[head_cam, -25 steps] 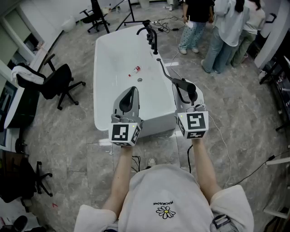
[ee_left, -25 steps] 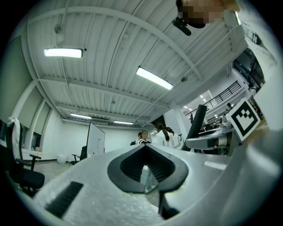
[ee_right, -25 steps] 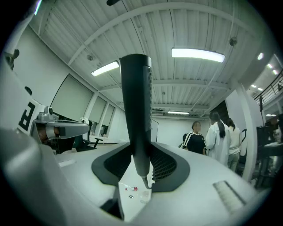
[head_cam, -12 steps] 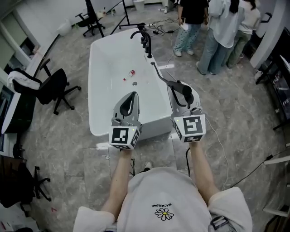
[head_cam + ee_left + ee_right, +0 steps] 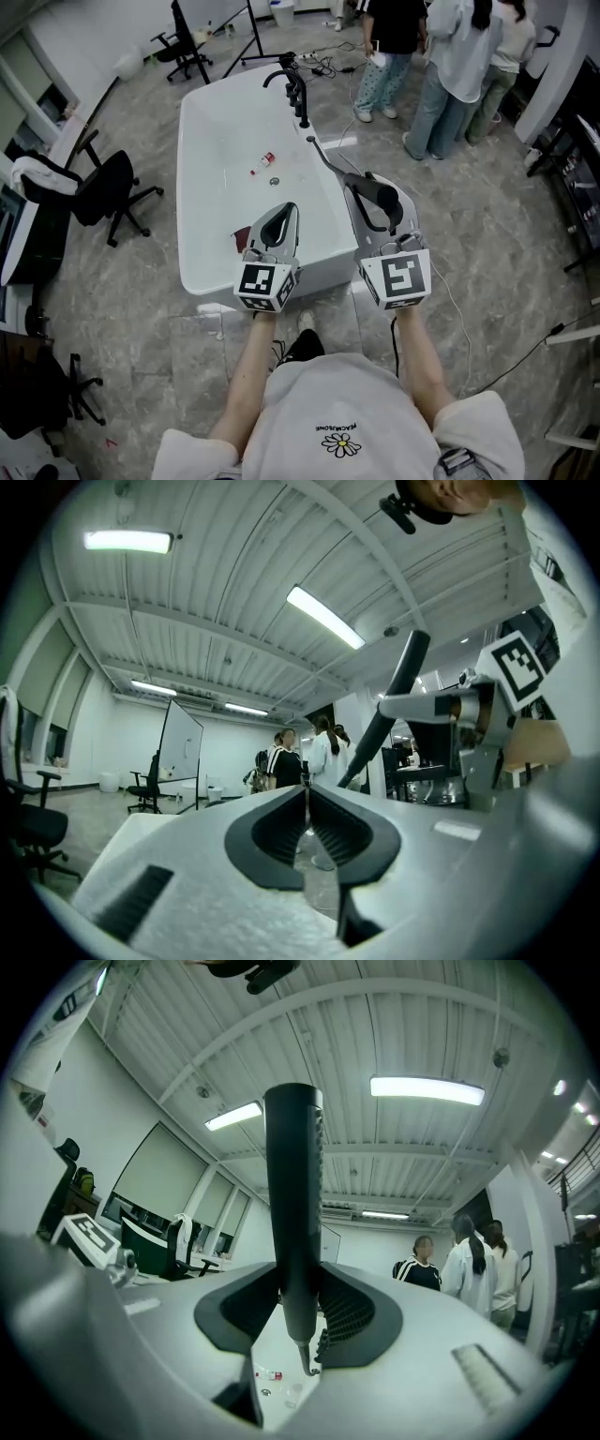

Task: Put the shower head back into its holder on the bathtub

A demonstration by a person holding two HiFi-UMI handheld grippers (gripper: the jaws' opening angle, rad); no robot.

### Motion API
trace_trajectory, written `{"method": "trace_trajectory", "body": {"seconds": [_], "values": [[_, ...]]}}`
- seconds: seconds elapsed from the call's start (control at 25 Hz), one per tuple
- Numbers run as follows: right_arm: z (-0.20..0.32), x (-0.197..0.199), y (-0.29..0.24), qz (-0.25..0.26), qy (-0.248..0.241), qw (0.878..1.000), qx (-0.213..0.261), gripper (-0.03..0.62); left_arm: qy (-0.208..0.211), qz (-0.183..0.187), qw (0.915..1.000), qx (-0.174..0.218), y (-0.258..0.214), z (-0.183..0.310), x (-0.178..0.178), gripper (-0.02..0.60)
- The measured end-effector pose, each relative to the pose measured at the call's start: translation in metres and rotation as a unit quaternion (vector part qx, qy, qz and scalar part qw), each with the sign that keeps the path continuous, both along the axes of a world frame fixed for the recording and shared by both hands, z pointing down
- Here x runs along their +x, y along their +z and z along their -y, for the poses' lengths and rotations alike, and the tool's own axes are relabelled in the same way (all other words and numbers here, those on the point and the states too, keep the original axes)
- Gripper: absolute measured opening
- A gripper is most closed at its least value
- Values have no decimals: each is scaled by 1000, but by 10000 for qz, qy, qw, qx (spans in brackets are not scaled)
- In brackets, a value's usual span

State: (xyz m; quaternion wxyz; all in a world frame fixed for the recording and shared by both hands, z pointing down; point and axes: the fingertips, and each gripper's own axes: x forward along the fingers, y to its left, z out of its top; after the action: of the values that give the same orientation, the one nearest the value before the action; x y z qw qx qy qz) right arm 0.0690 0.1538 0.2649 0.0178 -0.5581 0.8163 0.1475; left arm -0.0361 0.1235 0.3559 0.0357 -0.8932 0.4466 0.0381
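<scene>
The black shower head (image 5: 382, 199) stands upright between the jaws of my right gripper (image 5: 368, 186), which is shut on its handle (image 5: 292, 1194). Its hose (image 5: 328, 159) runs back along the rim of the white bathtub (image 5: 192, 178) toward the black faucet fittings (image 5: 295, 89) at the far end. In the right gripper view, the right gripper (image 5: 300, 1309) pinches the handle just above the hose joint. My left gripper (image 5: 285, 210) hovers over the tub's near end, shut and empty. In the left gripper view, the left gripper (image 5: 307, 808) has its pads together, and the shower head (image 5: 398, 691) shows at the right.
A small red and white bottle (image 5: 265, 160) lies in the tub near the drain (image 5: 274, 181). Several people (image 5: 450, 66) stand beyond the tub's far right corner. Office chairs (image 5: 103, 187) stand to the left. A cable (image 5: 459, 300) trails over the grey floor at the right.
My left gripper has sunk lower over the tub's near end, still shut. The right gripper keeps its hold on the shower head and has shifted only a little.
</scene>
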Motion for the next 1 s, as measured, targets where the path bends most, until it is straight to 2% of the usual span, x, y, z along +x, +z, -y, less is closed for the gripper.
{"method": "trace_trajectory", "body": {"seconds": [0.16, 0.36, 0.52, 0.6, 0.68, 0.8, 0.84, 0.92, 1.0], "values": [[16, -4, -23, -45, -7, 9999, 151, 138, 361, 53, 9990, -257, 19, 46, 23, 94], [47, -15, -52, -125, -246, 9984, 488, 138, 679, 745, 9939, -445, 51, 140, 68, 158], [78, -29, -69, 14, -321, 9981, 530, 138, 906, 1378, 9839, -690, 79, 221, 88, 158], [90, -27, -81, -9, -197, 9981, 585, 138, 965, 1507, 9798, -888, 94, 252, 96, 149], [103, -22, -90, -105, -17, 9978, 655, 138, 906, 1398, 9802, -1069, 104, 280, 97, 80], [119, -12, -97, -116, 246, 9974, 672, 138, 883, 1309, 9769, -1440, 127, 311, 96, 51], [123, -11, -97, -101, 305, 9973, 656, 138, 854, 1311, 9761, -1510, 134, 320, 94, 23], [134, -11, -96, -115, 397, 9974, 598, 138, 891, 1229, 9775, -1468, 135, 332, 91, 0], [146, -12, -94, -116, 487, 9972, 551, 138, 1166, 1165, 9774, -1321, 132, 333, 96, 0]]}}
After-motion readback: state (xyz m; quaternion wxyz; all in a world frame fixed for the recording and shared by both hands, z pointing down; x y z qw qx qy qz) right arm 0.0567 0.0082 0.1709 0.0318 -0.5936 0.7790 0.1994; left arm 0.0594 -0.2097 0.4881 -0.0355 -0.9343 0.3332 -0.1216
